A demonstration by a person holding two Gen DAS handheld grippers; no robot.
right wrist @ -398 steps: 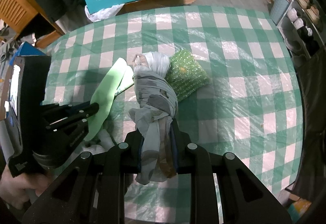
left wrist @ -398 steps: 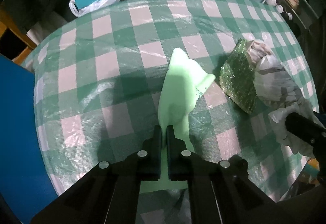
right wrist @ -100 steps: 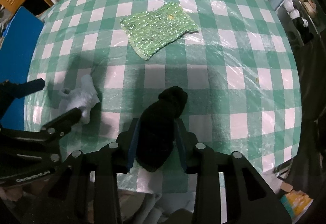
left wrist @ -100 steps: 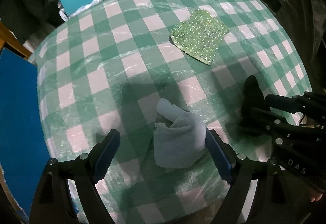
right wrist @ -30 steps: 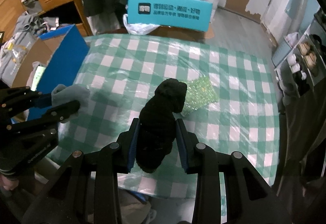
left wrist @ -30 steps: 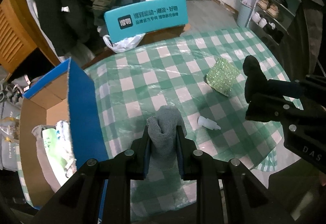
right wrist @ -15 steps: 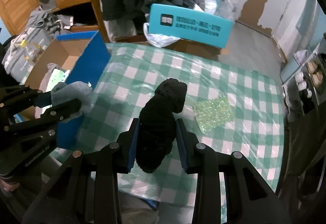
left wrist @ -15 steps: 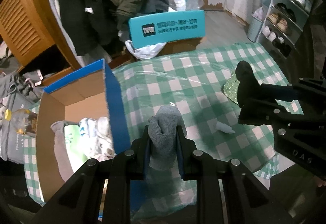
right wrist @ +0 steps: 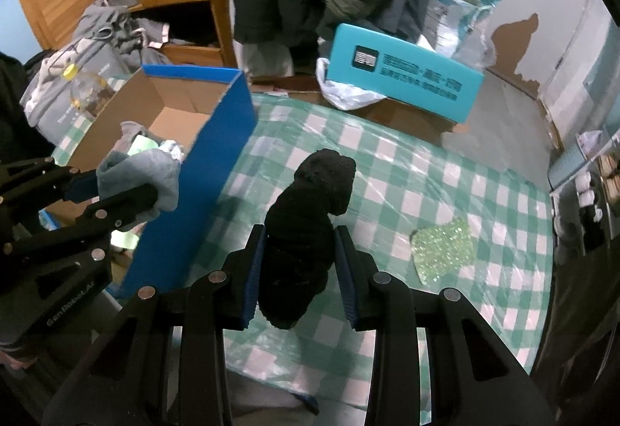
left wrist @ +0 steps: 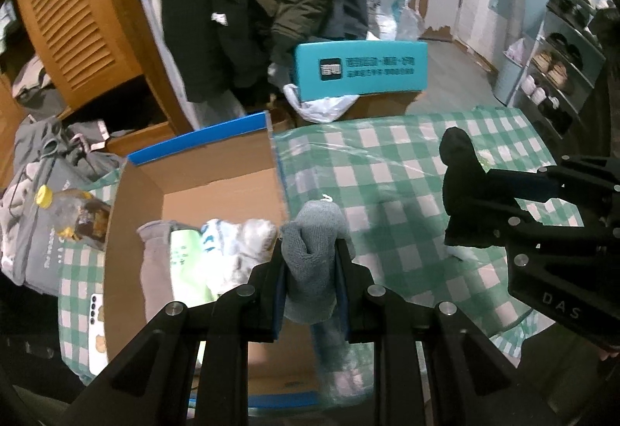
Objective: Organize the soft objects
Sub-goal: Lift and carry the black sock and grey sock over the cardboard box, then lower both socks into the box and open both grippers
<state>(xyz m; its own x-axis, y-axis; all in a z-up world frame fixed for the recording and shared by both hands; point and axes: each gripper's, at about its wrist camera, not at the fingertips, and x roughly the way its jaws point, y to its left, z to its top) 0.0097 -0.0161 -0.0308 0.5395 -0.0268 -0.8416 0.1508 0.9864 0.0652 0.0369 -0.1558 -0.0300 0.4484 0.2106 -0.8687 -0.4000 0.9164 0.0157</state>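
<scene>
Left gripper (left wrist: 310, 263) pinches a gray sock (left wrist: 312, 251); right gripper (right wrist: 300, 263) clamps a black sock (right wrist: 310, 217).
Gray sock hangs over the cardboard box's (left wrist: 201, 189) blue edge, black sock above the desk (right wrist: 426, 193), green cloth (right wrist: 441, 249) near its right edge.

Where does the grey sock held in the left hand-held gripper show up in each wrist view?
Left wrist: grey sock at centre bottom, clamped in the left hand-held gripper.
Right wrist: grey sock at far left, beside the blue box wall.
Shared landmark: the blue cardboard box.
</scene>
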